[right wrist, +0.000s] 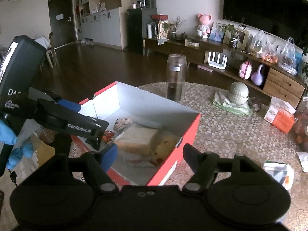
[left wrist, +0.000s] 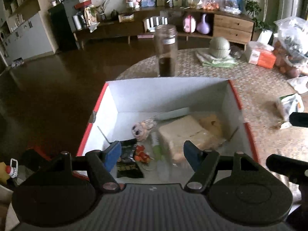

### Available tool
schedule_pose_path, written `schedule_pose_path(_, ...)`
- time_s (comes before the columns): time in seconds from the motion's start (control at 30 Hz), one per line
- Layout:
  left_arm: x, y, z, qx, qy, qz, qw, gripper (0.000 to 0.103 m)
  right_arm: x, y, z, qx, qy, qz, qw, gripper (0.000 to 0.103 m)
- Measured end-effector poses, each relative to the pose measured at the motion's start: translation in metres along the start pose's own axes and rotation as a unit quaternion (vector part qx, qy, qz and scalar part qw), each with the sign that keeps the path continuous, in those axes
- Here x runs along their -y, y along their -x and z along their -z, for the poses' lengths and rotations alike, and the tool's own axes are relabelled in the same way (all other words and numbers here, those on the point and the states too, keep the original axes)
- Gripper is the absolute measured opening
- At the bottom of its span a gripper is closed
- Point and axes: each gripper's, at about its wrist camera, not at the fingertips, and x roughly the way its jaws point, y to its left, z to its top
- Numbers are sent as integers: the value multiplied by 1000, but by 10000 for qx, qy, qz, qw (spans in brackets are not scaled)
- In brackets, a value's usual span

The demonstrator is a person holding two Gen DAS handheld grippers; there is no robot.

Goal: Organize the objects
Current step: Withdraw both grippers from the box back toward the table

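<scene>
While your left gripper [left wrist: 152, 155] hangs over the red-and-white box [left wrist: 169, 94], its jaws stand wide apart and empty; below them lie a black packet [left wrist: 128, 163], a plush toy [left wrist: 143, 130] and a tan bundle [left wrist: 184, 132]. From the right wrist, your right gripper [right wrist: 150, 158] is likewise spread and empty, just above the box's near corner, the glass jar [right wrist: 176, 78] beyond.

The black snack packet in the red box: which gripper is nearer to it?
Left. The left gripper hangs directly over the black snack packet inside the red box; the right gripper sits outside the box's near corner.
</scene>
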Motion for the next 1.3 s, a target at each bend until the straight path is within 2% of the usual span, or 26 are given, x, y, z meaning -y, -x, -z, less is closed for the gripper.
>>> schedule_pose_path(0.13, 17, 17, 2, 113, -39, 132, 9998, 71, 9, 19, 7, 81, -118, -60, 9999, 79)
schedule_pose_path(0.23, 32, 28, 5, 222, -129, 231, 9994, 81, 17, 32, 13, 133, -174, -46, 9998, 81)
schedule_pose_path(0.53, 79, 45, 12, 369, -171, 567, 9976, 82, 53, 62, 37, 136, -460, 86, 9988, 84)
schedule_pose_path(0.73, 110, 47, 16, 431, -110, 789, 9959, 86, 82, 75, 55, 84, -607, 254, 9978, 85)
schedule_pose_path(0.87, 133, 43, 18, 420, -129, 965, 9944, 103, 104, 84, 67, 68, -705, 352, 9969, 85)
schedule_pose_path(1.3, 212, 21, 25, 330, -514, 1297, 9897, 103, 176, 100, 103, -99, -1118, 741, 9909, 85)
